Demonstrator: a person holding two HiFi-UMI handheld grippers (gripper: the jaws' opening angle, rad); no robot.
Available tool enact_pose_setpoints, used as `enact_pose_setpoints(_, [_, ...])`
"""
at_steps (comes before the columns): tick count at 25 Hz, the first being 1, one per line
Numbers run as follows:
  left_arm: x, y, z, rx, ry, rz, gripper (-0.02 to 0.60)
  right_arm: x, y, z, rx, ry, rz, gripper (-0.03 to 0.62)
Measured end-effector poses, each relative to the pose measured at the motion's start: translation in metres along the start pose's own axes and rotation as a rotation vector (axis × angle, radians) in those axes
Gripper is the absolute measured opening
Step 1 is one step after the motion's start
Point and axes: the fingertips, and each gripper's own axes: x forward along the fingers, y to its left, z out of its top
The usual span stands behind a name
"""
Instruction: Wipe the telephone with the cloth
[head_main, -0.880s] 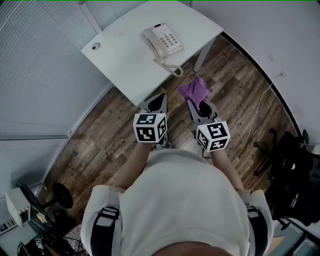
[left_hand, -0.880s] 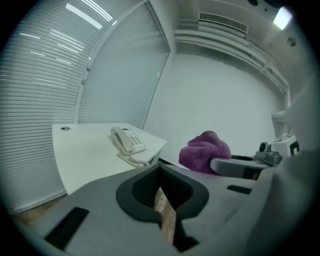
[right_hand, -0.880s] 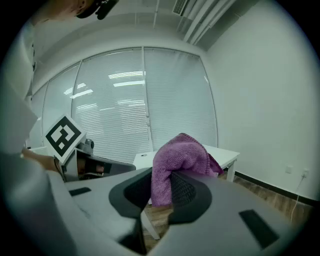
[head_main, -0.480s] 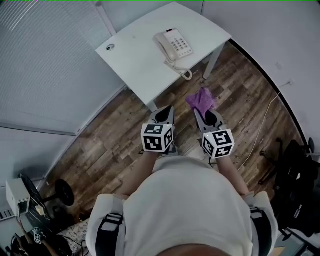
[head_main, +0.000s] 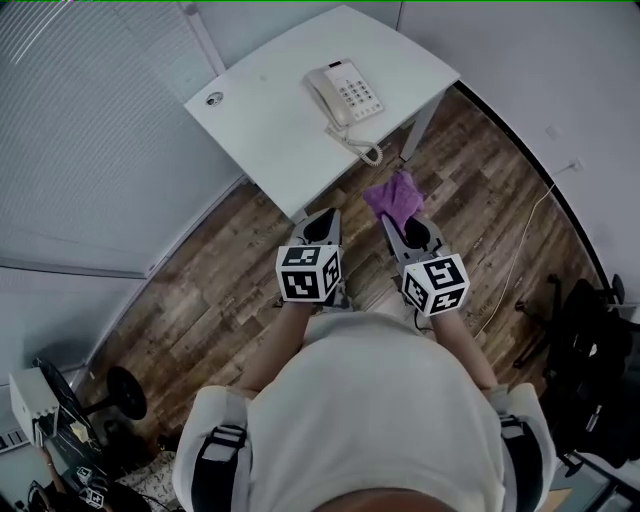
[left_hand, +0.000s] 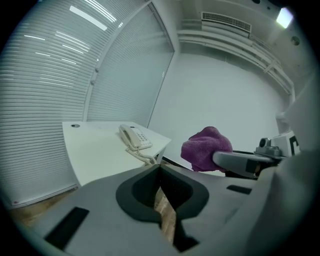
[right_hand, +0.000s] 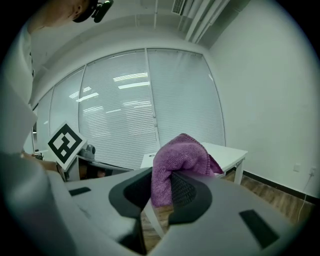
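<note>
A cream telephone (head_main: 343, 93) with a coiled cord lies on the white table (head_main: 260, 120) ahead; it also shows in the left gripper view as the telephone (left_hand: 134, 137). My right gripper (head_main: 393, 213) is shut on a purple cloth (head_main: 393, 198), which bunches above the jaws as the cloth (right_hand: 179, 159). My left gripper (head_main: 319, 226) is shut with nothing in it, its jaws meeting at the gripper tip (left_hand: 160, 167). Both grippers hang over the wooden floor, short of the table's near edge. The cloth (left_hand: 205, 148) appears to the right in the left gripper view.
The table stands in a corner, with window blinds (head_main: 90, 120) at the left and a white wall (head_main: 540, 60) at the right. A table leg (head_main: 416, 125) stands near the cloth. A black chair (head_main: 590, 350) sits at the right; a white cable (head_main: 515, 250) trails on the floor.
Table and telephone sit further right in the view than a second ago, then shifted slightly left. Both grippers keep their places side by side, the cloth still held.
</note>
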Motion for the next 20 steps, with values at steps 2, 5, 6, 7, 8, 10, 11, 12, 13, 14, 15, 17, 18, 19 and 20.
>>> enact_pose_setpoints(2, [0.008,0.005,0.004,-0.004,-0.001,-0.005,0.018,0.008,-0.003,0.003,0.002,-0.003,0.005,0.087])
enact_pose_setpoints(5, [0.02,0.01,0.01,0.007,0.001,-0.014,0.018,0.021,-0.007,0.008,-0.007,-0.004,0.015,0.087])
enact_pose_setpoints(6, [0.025,0.013,0.013,0.011,0.0,-0.016,0.018,0.027,-0.01,0.01,-0.007,-0.008,0.014,0.087])
enact_pose_setpoints(7, [0.03,0.017,0.017,0.014,-0.001,-0.017,0.018,0.033,-0.012,0.012,-0.004,-0.012,0.01,0.087])
enact_pose_setpoints(8, [0.034,0.021,0.019,0.016,0.0,-0.017,0.018,0.039,-0.015,0.013,0.0,-0.015,0.006,0.087])
enact_pose_setpoints(10, [0.043,0.029,0.024,0.016,0.003,-0.015,0.018,0.05,-0.019,0.015,0.003,-0.015,0.003,0.087])
enact_pose_setpoints(11, [0.047,0.033,0.026,0.016,0.004,-0.015,0.018,0.056,-0.021,0.016,0.001,-0.014,0.003,0.087])
enact_pose_setpoints(12, [0.05,0.037,0.029,0.017,0.005,-0.015,0.018,0.062,-0.023,0.018,-0.001,-0.013,0.002,0.087])
enact_pose_setpoints(13, [0.054,0.041,0.032,0.016,0.006,-0.015,0.018,0.067,-0.025,0.02,-0.003,-0.014,0.0,0.087])
enact_pose_setpoints(14, [0.057,0.045,0.035,0.014,0.006,-0.016,0.018,0.072,-0.027,0.023,-0.003,-0.017,-0.004,0.087])
enact_pose_setpoints(15, [0.06,0.049,0.038,0.013,0.007,-0.017,0.018,0.077,-0.028,0.027,-0.002,-0.021,-0.007,0.087])
enact_pose_setpoints(17, [0.065,0.057,0.044,0.014,0.01,-0.018,0.018,0.087,-0.031,0.032,0.003,-0.029,-0.013,0.087])
enact_pose_setpoints(18, [0.068,0.061,0.047,0.016,0.011,-0.018,0.018,0.092,-0.032,0.034,0.004,-0.032,-0.016,0.087])
enact_pose_setpoints(19, [0.07,0.065,0.05,0.017,0.011,-0.018,0.018,0.097,-0.032,0.036,0.006,-0.033,-0.018,0.087])
enact_pose_setpoints(20, [0.073,0.068,0.053,0.017,0.01,-0.02,0.018,0.101,-0.033,0.037,0.007,-0.035,-0.021,0.087])
